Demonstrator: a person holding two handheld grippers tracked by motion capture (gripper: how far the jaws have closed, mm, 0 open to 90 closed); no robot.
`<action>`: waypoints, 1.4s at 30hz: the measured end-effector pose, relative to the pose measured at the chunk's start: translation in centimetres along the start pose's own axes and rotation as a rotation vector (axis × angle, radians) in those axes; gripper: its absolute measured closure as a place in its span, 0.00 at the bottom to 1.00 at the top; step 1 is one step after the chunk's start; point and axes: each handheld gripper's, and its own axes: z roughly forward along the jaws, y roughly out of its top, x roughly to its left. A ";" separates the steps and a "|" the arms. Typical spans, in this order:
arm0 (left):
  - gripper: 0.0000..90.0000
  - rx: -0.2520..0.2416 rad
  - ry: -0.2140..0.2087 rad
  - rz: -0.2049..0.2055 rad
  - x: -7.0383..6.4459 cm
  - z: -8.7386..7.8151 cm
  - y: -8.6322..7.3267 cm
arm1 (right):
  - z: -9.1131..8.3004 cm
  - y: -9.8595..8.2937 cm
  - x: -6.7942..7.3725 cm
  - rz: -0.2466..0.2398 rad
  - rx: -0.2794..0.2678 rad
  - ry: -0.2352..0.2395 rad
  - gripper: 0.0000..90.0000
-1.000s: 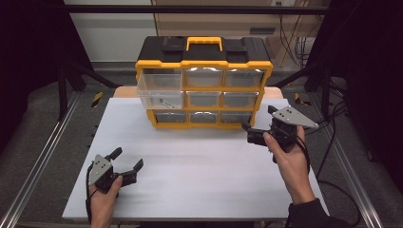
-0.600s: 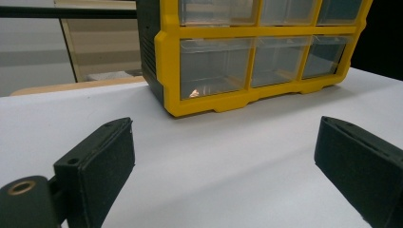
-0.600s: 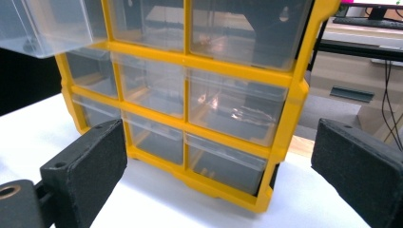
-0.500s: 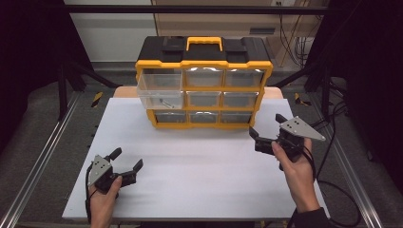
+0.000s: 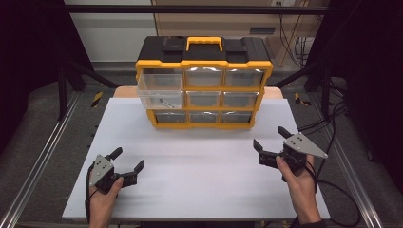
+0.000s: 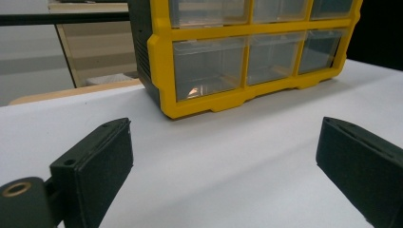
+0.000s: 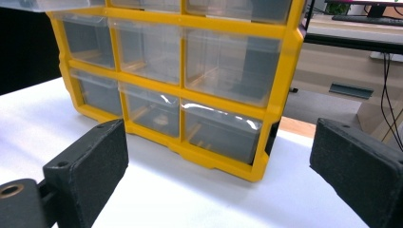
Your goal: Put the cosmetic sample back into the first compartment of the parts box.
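Observation:
A yellow and black drawer organizer point(image 5: 204, 88) stands at the back middle of the white tabletop point(image 5: 204, 185). Its top-left clear drawer point(image 5: 160, 91) is pulled out and has a small metal piece inside. My left gripper point(image 5: 127, 158) rests near the front left, open and empty, apart from the organizer. My right gripper point(image 5: 270, 137) is held at the right, open and empty, in front of the organizer's lower right corner. The left gripper view has the organizer's point(image 6: 237, 61) lower left drawers beyond the open left gripper point(image 6: 228, 166). In the right gripper view, the organizer's point(image 7: 190, 80) right-hand drawers lie past the open right gripper point(image 7: 218, 171).
Metal rails run along both sides of the table, one at the left point(image 5: 38, 161). Cables point(image 5: 332, 118) trail off the right edge. Black frame posts point(image 5: 64, 71) stand behind the table on either side of the organizer.
The right gripper has drawn back from the organizer toward the front edge and a little to the right, still open. The left gripper has hardly moved.

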 end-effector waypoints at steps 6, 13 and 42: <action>0.05 0.015 -0.008 0.016 -0.5 0.4 0.9 | -0.9 -1.8 -0.7 0.009 -0.003 -0.001 0.07; 0.05 0.032 -0.023 0.008 -0.7 1.0 2.3 | -1.9 -3.7 -1.1 0.012 -0.027 -0.011 0.07; 0.09 0.027 -0.041 -0.011 -0.7 2.4 7.3 | -0.8 -7.5 1.2 0.023 0.005 0.037 0.08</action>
